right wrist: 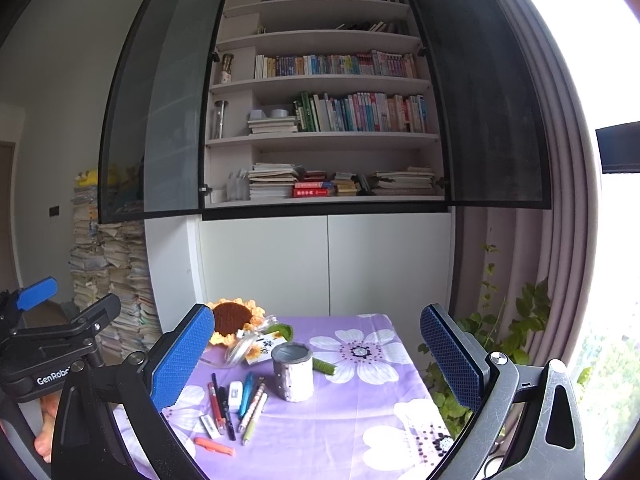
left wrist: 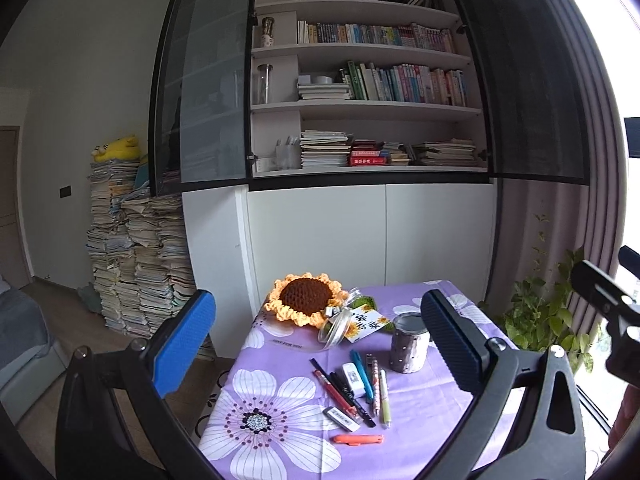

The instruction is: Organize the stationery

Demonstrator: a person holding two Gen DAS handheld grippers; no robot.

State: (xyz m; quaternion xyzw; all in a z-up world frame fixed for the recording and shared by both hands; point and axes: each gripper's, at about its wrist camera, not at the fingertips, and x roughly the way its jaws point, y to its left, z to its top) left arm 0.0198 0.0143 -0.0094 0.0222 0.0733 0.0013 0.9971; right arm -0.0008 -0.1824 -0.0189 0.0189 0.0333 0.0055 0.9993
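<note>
Pens point(left wrist: 360, 390) & erasers lie loose on purple cloth point(left wrist: 420, 420) left of empty holder point(left wrist: 409, 343). Both grippers, left point(left wrist: 320, 344) & right point(right wrist: 316, 354), hover apart, nothing gripped (start stage). Next: pick one pen, drop in holder.

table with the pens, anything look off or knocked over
Yes: the clear glass jar lies tipped on its side beside the crochet sunflower. The pens and erasers lie loose on the purple cloth, while the pen holder stands upright and looks empty.
</note>
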